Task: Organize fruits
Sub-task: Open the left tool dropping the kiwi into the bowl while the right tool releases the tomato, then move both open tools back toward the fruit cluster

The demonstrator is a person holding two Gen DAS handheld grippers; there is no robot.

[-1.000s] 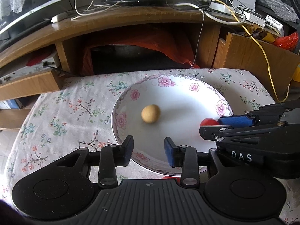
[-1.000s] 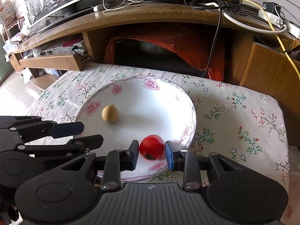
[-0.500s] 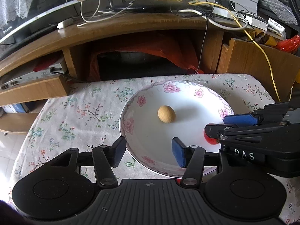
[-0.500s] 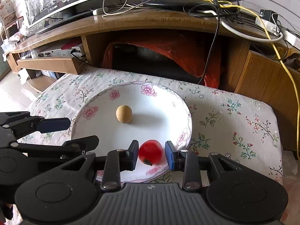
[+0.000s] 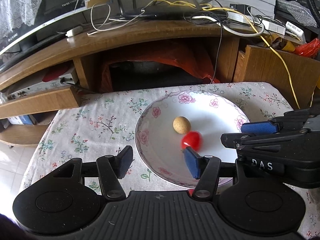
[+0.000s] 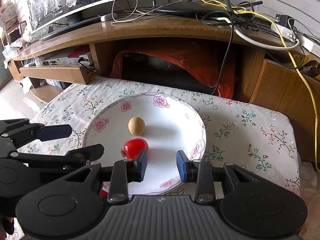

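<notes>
On the white floral-rimmed ceramic plate, a small red tomato (blurred) lies just beside a round tan fruit; right gripper and left gripper both stand open, empty.

White "DAS" — on the right tool; monitor lettering — perhaps "TW25".
</notes>
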